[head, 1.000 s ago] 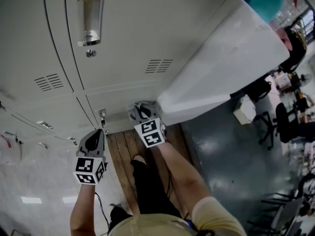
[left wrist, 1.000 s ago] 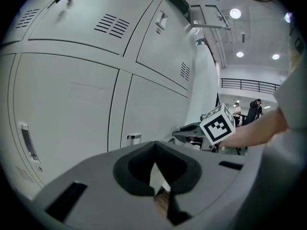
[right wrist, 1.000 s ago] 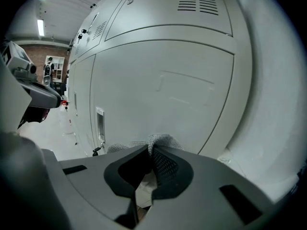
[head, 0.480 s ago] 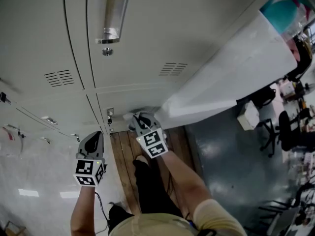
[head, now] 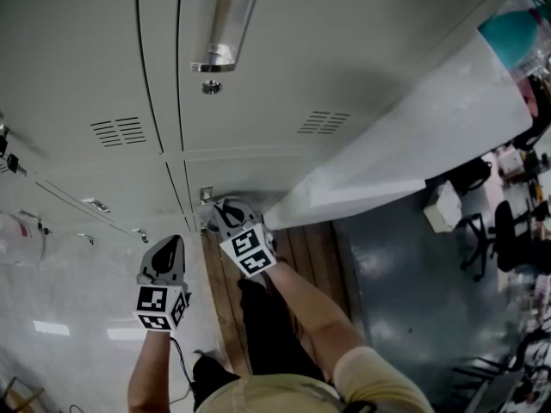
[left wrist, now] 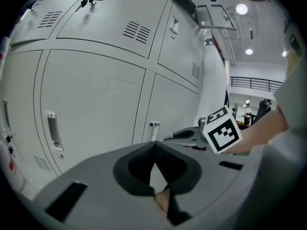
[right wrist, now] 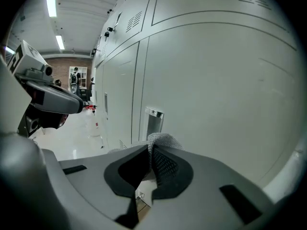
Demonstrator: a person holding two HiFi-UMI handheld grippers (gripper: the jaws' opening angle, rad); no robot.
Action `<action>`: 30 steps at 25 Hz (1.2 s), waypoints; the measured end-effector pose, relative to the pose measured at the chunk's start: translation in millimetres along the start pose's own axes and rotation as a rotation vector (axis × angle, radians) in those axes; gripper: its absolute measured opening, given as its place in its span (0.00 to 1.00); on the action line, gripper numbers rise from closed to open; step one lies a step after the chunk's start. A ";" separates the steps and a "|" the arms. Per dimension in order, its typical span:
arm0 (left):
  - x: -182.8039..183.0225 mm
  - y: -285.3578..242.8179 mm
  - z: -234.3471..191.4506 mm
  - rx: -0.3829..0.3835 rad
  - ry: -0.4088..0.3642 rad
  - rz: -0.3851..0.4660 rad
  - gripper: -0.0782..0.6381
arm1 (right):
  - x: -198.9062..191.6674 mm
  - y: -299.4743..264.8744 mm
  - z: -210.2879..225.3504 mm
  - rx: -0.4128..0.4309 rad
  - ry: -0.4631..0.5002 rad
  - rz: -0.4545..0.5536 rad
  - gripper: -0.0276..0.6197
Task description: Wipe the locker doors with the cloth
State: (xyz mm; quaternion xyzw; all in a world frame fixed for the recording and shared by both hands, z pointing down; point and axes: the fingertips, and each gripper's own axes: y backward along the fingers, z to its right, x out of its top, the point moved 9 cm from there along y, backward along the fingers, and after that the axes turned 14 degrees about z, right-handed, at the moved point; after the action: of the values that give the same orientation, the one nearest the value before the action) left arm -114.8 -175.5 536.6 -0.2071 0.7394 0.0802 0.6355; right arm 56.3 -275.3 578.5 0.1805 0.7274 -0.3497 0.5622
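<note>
My right gripper (head: 225, 215) is shut on a grey knitted cloth (right wrist: 161, 143) and holds it at the foot of the grey locker doors (head: 258, 93), low on the bottom door (right wrist: 216, 80), close to its small handle plate (right wrist: 153, 120). In the head view the cloth (head: 215, 206) shows as a pale lump at the gripper's tip. To its left my left gripper (head: 167, 253) hangs away from the lockers with its jaws together and nothing between them. From the left gripper view I see the right gripper's marker cube (left wrist: 221, 131) beside the doors (left wrist: 91, 95).
A long recessed metal handle (head: 225, 20) and vent slots (head: 323, 122) sit on the upper doors. A large white-covered object (head: 413, 136) leans against the lockers at right. Wooden boards (head: 301, 261) lie below; office chairs (head: 508, 231) stand far right.
My right gripper has slid left along the bottom door with the cloth, nearer the small handle plate. The left gripper has hardly moved. The head view has shifted.
</note>
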 end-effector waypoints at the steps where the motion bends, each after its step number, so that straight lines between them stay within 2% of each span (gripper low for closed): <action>1: -1.6 0.8 -1.3 0.004 0.001 -0.003 0.10 | -0.6 -3.6 -1.6 0.003 0.001 -0.005 0.05; 10: -11.7 3.1 -10.1 0.034 0.009 -0.032 0.10 | -18.9 -23.4 9.8 -0.027 0.007 -0.075 0.05; 21: -13.3 -13.8 0.3 -0.014 0.010 -0.038 0.10 | -35.5 9.8 55.5 -0.167 0.006 -0.145 0.05; 30: -11.6 -28.2 10.8 -0.052 -0.005 -0.049 0.10 | -53.3 31.2 82.4 -0.288 -0.034 -0.188 0.05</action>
State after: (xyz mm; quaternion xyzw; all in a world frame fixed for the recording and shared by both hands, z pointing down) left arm -92.3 -194.4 550.1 -0.2416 0.7300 0.0844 0.6337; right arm 149.8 -305.4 609.2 0.0231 0.7740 -0.2958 0.5593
